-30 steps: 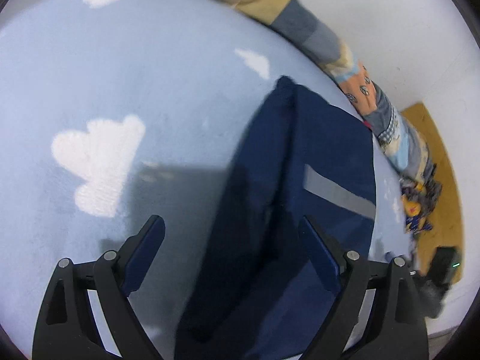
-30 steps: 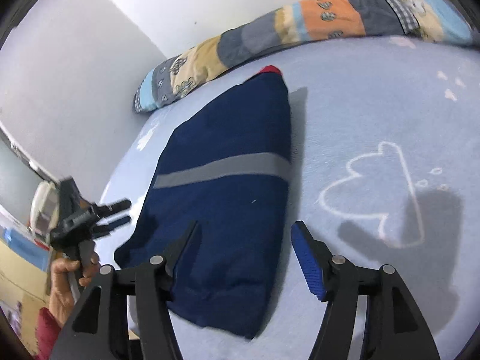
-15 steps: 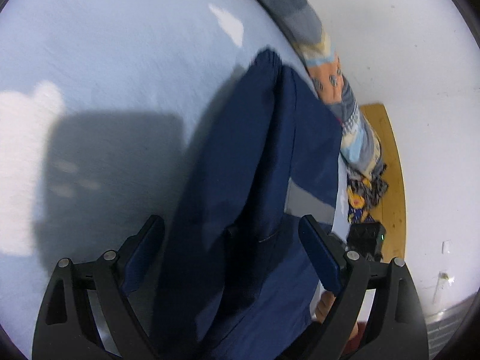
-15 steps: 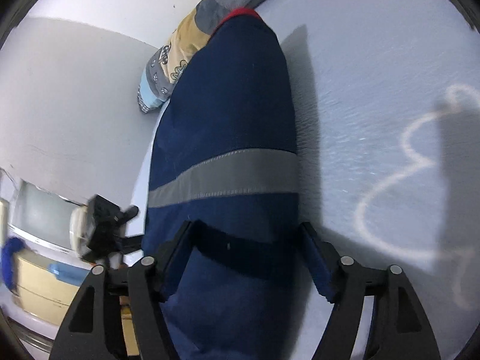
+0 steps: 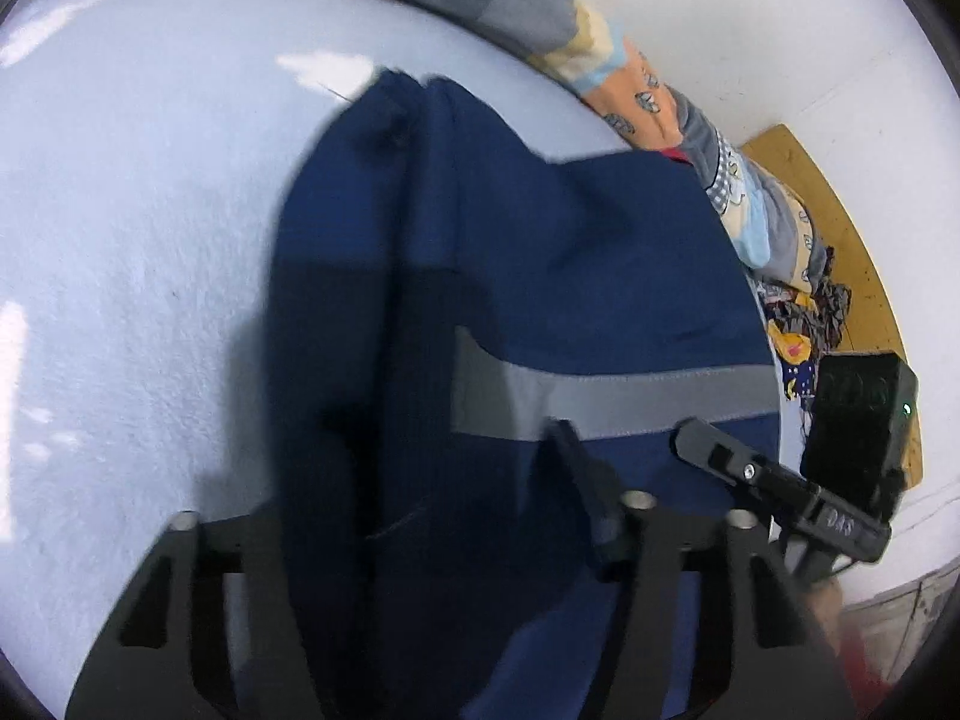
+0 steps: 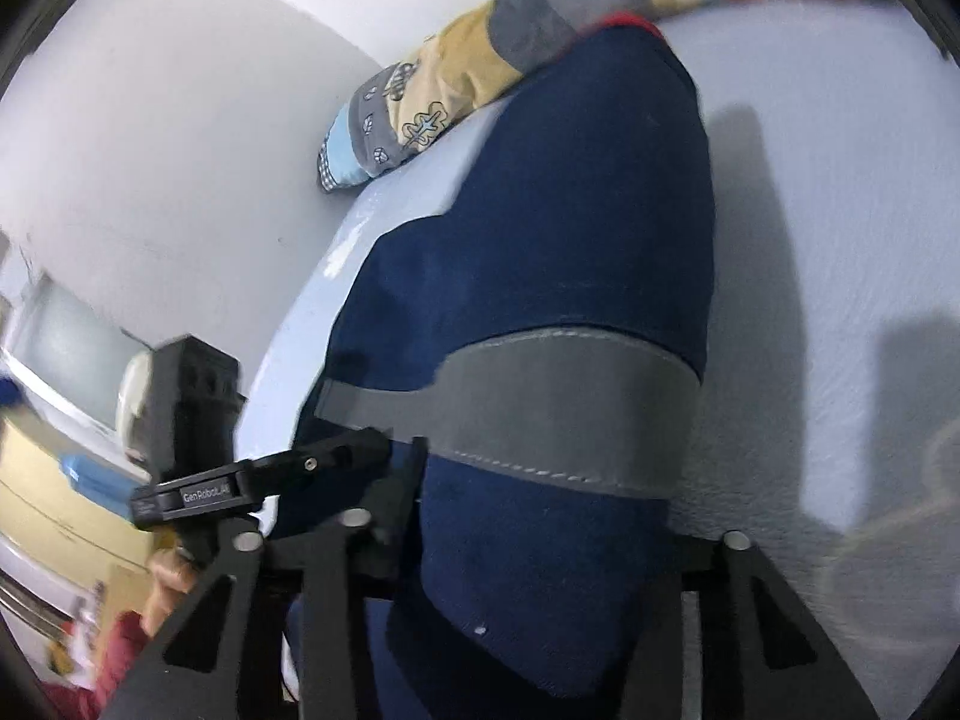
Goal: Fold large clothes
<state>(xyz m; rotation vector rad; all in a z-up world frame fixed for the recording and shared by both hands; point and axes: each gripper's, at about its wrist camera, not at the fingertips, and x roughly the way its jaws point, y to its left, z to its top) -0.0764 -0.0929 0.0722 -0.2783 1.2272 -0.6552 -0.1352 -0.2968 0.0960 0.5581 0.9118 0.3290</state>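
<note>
A navy blue garment [image 5: 540, 276] with a grey reflective stripe [image 5: 630, 402] lies folded lengthwise on the pale blue bed; it also fills the right wrist view [image 6: 570, 252]. My left gripper [image 5: 432, 516] straddles its near end, with cloth bunched between the jaws and covering the left finger. My right gripper [image 6: 540, 516] straddles the same end from the other side, with the cloth between its jaws too. Each gripper shows in the other's view: the right one in the left wrist view [image 5: 774, 480], the left one in the right wrist view [image 6: 258, 480].
The pale blue bedspread [image 5: 132, 252] has white cloud prints. A patchwork bolster [image 5: 660, 108] runs along the white wall and shows in the right wrist view [image 6: 456, 90]. A wooden board with a heap of clothes [image 5: 804, 324] lies past the bed edge.
Both grippers have moved down onto the garment's near end and narrowed around the cloth. They now sit close together.
</note>
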